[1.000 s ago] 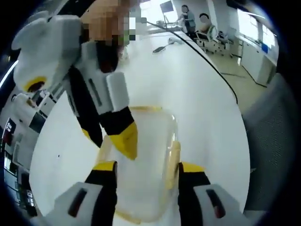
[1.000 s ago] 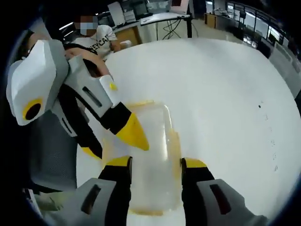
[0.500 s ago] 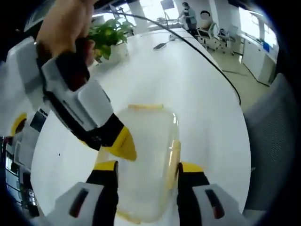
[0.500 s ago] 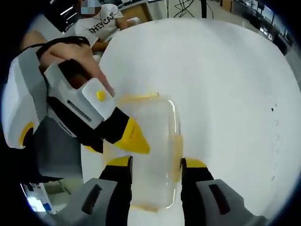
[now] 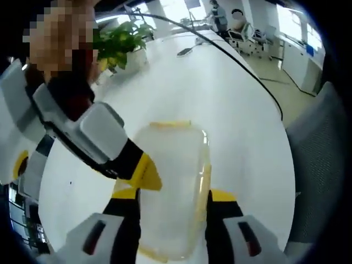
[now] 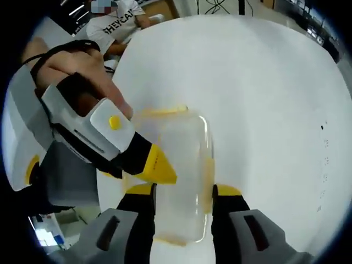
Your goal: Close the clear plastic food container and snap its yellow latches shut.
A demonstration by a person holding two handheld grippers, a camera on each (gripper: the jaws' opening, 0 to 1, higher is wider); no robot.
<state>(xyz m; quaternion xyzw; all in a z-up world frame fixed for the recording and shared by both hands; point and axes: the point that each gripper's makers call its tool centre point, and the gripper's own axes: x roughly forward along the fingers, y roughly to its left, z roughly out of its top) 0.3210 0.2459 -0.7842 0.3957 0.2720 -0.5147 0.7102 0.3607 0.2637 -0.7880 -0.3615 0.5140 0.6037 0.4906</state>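
White desk [image 5: 242, 110] carried container [image 5: 170, 187] at frame centre. Left gripper [image 5: 171, 198] and right gripper [image 6: 181, 192] straddled it, jaws released. Latches [image 5: 204, 181] unsnapped; pressing needed next.

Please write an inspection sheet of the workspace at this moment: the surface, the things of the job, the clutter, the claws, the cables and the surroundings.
Surface: white table, mostly bare.
Job's things: clear plastic food container lies flat with its lid on; yellow latches at its edges, whether snapped I cannot tell.
Clutter: small dark object at the far end of the table.
Claws: left claw and right claw are each open, jaws on either side of the container; in each view the other claw comes in from the left, its yellow tip over the container's edge.
Cables: black cable runs along the table edge.
Surroundings: green plant; seated person; grey chair; office desks behind.
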